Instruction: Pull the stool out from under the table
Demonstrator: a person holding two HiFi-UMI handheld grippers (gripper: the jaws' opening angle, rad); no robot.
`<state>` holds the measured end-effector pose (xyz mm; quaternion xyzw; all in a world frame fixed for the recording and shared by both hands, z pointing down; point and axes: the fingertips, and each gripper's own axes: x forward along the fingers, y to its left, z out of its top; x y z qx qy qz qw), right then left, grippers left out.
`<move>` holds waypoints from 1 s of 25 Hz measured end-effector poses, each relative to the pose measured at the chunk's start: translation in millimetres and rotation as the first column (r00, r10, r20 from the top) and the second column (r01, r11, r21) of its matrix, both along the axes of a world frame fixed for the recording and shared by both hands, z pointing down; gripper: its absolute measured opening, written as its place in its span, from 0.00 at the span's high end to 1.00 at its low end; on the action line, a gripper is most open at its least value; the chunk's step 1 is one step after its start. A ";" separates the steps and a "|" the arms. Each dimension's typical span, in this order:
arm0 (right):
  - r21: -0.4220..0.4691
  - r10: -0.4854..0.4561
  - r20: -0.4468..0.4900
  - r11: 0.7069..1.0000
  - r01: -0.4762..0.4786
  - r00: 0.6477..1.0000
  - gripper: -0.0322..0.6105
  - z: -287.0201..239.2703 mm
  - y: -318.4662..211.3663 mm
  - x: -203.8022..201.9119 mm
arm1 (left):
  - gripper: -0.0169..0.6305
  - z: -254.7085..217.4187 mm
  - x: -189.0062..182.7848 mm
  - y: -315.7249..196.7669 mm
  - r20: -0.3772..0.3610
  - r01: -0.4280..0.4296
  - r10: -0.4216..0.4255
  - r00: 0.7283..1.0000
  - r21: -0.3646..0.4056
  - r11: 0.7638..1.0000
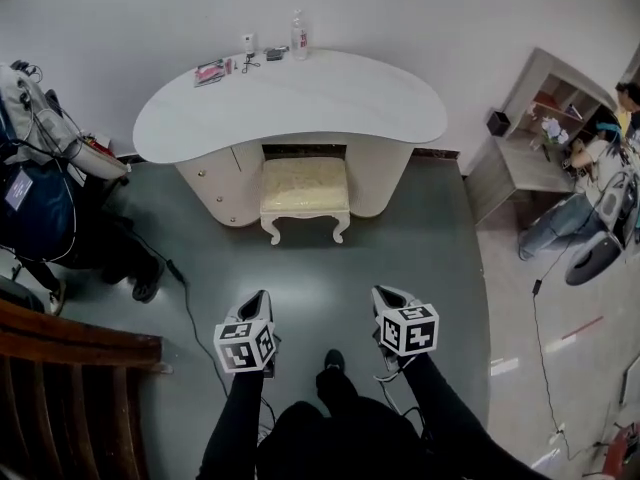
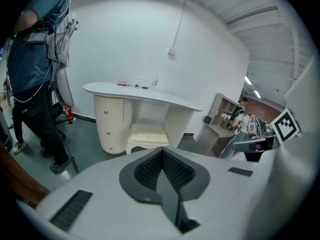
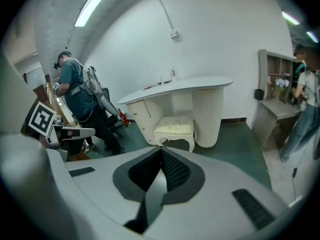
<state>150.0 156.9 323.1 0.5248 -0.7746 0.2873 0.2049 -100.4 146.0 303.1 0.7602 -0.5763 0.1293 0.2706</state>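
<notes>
A cream stool with a padded seat and curved legs stands half under the white kidney-shaped table, its front legs out on the green floor. It also shows in the left gripper view as the stool and in the right gripper view as the stool. My left gripper and right gripper hover side by side well short of the stool, both shut with nothing between the jaws. The left gripper and right gripper point toward the table.
A bottle and small items sit on the tabletop. A person with cables stands at the left, a wooden chair back near left. A side shelf and another person are at right. Cords lie on the floor.
</notes>
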 end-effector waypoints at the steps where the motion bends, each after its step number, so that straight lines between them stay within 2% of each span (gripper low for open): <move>1: -0.001 -0.004 0.000 1.000 0.004 1.000 0.95 0.9 -9.4 3.7 | 0.96 -1.4 2.2 -9.6 0.007 0.003 -0.003 1.000 0.002 1.000; 6: -0.031 -0.021 -0.016 0.999 0.021 1.000 0.95 16.2 -47.6 15.7 | 0.96 -1.6 5.5 -49.1 0.043 0.017 -0.017 0.999 -0.004 1.000; 13: -0.039 -0.035 -0.059 0.999 0.032 0.998 0.95 45.1 -95.0 10.9 | 0.96 22.4 -11.0 -93.4 0.097 0.029 -0.025 0.995 -0.039 0.999; 20: -0.059 -0.051 -0.105 0.997 0.045 0.993 0.95 78.4 -143.9 4.2 | 0.96 61.7 -18.7 -144.3 0.093 0.012 -0.005 0.996 -0.076 0.997; 25: -0.065 -0.044 -0.135 0.997 0.036 0.990 0.95 127.4 -192.3 -0.7 | 0.96 112.2 -25.6 -192.6 0.073 0.002 0.005 0.997 -0.093 0.996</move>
